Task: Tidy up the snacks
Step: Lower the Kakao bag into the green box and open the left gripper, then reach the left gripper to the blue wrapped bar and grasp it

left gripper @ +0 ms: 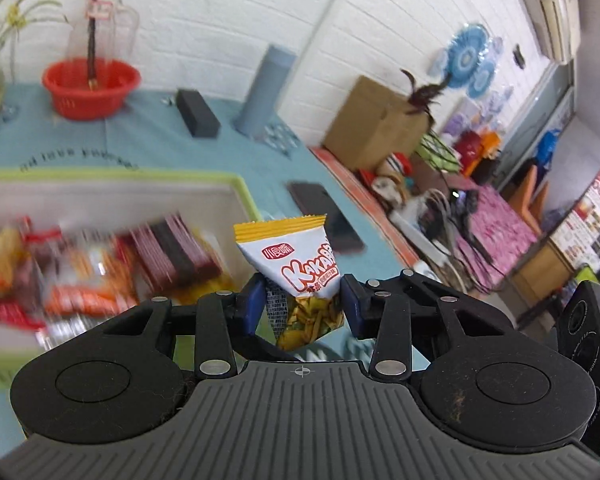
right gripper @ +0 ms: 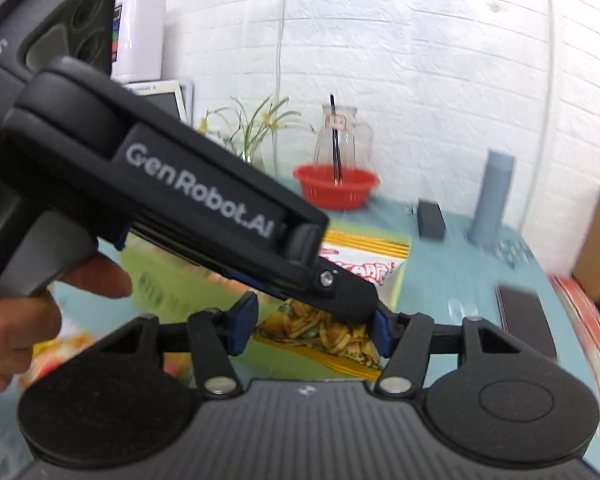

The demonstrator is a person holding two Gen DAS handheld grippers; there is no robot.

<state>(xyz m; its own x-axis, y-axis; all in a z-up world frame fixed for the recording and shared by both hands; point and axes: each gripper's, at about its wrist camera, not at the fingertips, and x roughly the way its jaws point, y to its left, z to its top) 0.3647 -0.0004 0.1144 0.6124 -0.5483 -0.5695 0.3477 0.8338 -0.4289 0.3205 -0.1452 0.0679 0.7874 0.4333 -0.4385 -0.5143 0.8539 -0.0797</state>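
Observation:
A white and yellow snack packet with red lettering and a clear window of chips stands between the blue pads of my left gripper, which is shut on its pinched middle. In the right wrist view the left gripper crosses from the upper left, and its near finger covers the middle of the packet. My right gripper has the packet's lower end between its pads, which meet both side edges. A green-rimmed white box at the left holds several blurred snack packs.
At the back of the teal tablecloth stand a red basket, a glass jug, a grey-blue cylinder and a black case. A dark phone lies right of the box. A hand grips the left tool.

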